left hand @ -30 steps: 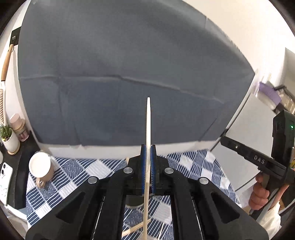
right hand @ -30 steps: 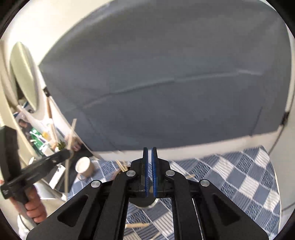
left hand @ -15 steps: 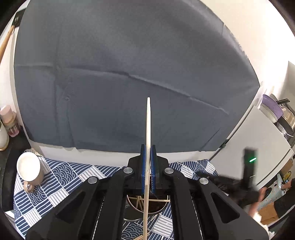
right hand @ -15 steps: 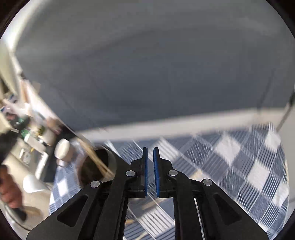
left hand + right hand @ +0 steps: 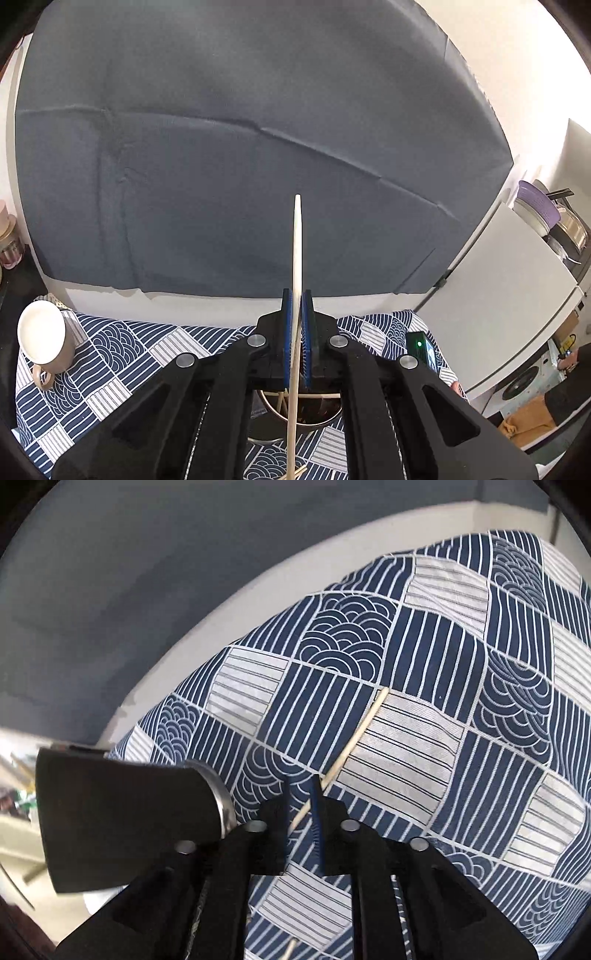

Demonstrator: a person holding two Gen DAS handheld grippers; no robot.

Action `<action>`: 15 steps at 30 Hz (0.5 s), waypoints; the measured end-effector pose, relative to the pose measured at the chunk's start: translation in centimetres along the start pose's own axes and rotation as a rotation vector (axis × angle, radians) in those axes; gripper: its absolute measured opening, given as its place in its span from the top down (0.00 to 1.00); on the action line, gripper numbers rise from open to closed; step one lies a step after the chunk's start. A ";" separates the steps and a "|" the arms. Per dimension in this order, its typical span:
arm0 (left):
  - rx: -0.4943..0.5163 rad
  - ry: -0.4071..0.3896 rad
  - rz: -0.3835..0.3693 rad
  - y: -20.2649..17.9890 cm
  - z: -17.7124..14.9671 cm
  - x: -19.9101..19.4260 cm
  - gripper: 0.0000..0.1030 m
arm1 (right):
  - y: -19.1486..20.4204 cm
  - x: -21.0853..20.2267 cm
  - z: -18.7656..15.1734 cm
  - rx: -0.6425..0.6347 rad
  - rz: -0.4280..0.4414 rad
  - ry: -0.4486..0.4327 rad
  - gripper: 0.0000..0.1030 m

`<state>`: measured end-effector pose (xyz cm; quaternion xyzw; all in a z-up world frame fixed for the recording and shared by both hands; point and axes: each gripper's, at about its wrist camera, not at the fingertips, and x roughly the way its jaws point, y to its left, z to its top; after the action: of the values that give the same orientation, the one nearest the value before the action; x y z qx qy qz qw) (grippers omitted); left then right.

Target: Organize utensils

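Observation:
My left gripper (image 5: 296, 295) is shut on a pale wooden chopstick (image 5: 297, 236) that stands up between its blue pads. Below those pads sits a round metal holder (image 5: 301, 410) with several chopsticks inside. My right gripper (image 5: 300, 781) points steeply down at the blue patterned tablecloth (image 5: 424, 657), its jaws opening. Another chopstick (image 5: 360, 734) lies on the cloth and its near end runs into the gap between the right pads, which do not press on it. The holder's dark wall and metal rim (image 5: 122, 819) show at the left of the right wrist view.
A white mug (image 5: 46, 339) lies on its side at the cloth's far left. A dark grey backdrop (image 5: 240, 147) hangs behind the table. A white appliance (image 5: 509, 299) with pots on top stands to the right. Another chopstick end (image 5: 290, 949) lies under the right gripper.
The right gripper dropped and tipped downward from facing the backdrop to facing the cloth, and its pads parted. The left gripper sank a little over the holder, still gripping its chopstick.

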<state>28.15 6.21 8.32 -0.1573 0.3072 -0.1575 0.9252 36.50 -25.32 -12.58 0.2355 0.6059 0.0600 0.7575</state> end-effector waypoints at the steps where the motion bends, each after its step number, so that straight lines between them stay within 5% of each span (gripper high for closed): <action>1: 0.001 0.003 -0.004 0.0 0.0 0.0 0.95 | 0.0 0.1 0.1 0.011 -0.009 -0.002 0.69; 7: 0.027 0.019 -0.035 0.5 -0.2 0.2 0.95 | 0.1 1.8 0.1 0.048 -0.102 0.028 0.70; 11: 0.032 0.031 -0.047 0.8 0.0 0.3 0.95 | 0.4 3.1 0.0 0.072 -0.174 0.047 0.79; 13: 0.026 0.027 -0.069 1.1 0.2 0.2 0.95 | 0.4 3.0 0.0 0.083 -0.208 0.029 0.94; 15: 0.022 0.022 -0.074 1.3 0.3 0.0 0.95 | -0.4 2.8 -0.1 0.126 -0.158 0.023 0.95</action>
<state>28.61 7.42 8.07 -0.1566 0.3098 -0.1967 0.9169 37.10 -24.57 -15.27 0.2335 0.6338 -0.0356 0.7365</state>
